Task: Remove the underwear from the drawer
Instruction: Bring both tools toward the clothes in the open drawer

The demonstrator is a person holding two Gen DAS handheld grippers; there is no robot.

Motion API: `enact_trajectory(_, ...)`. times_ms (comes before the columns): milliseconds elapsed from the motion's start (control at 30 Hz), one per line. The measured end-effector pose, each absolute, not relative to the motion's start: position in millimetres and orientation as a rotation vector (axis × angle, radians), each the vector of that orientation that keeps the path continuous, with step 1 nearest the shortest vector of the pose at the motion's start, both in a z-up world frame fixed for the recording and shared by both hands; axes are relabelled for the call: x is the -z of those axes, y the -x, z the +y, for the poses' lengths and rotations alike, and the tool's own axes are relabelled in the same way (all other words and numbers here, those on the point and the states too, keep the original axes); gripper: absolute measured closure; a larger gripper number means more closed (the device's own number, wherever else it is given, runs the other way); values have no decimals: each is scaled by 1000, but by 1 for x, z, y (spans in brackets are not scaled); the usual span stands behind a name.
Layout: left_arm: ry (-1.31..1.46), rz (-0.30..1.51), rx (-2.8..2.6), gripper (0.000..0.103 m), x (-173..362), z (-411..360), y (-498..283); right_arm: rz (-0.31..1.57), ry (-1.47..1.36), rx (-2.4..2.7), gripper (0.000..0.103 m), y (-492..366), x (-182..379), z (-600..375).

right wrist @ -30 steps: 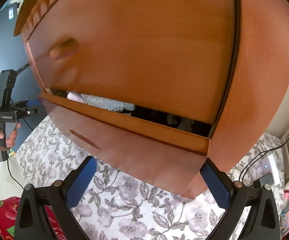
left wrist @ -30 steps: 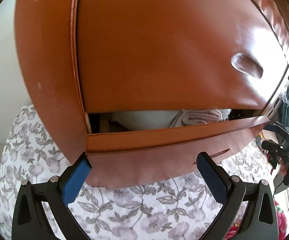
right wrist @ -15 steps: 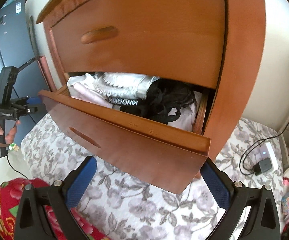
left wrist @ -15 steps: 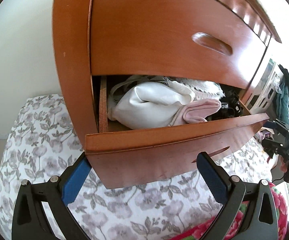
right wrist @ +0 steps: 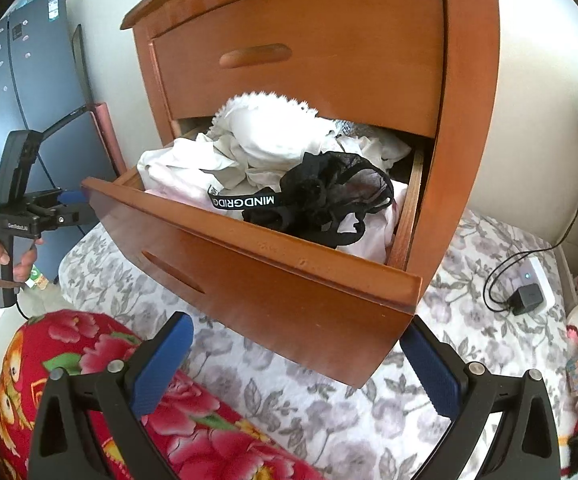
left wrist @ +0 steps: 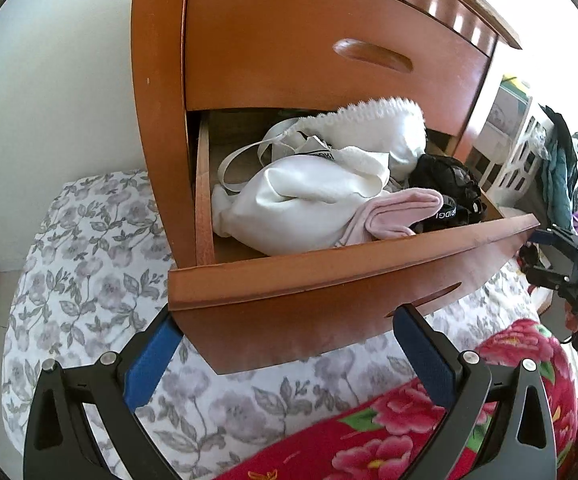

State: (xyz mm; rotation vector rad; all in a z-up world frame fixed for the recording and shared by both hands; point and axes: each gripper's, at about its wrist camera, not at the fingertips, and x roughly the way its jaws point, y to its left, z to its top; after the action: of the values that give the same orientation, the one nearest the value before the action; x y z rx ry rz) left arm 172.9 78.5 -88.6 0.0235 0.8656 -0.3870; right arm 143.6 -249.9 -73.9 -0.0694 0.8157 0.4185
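drawer (right wrist: 273,280) of the wooden cabinet (right wrist: 465,80) stands pulled out over a floral sheet (right wrist: 329,400). underwear lies heaped inside: black lace underwear (right wrist: 329,196) toward the right side, white lace-edged garment (left wrist: 369,128) at the back, pink piece (left wrist: 401,212) near the front. left gripper (left wrist: 285,344) and right gripper (right wrist: 297,364) both hover before the drawer front, jaws spread wide, holding nothing
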Motion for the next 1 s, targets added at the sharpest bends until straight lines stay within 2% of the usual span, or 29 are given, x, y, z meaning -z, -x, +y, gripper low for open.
enact_trajectory(1000,45,847,356,0,80,86,-161,816,58,-403,0,-129,71,-248)
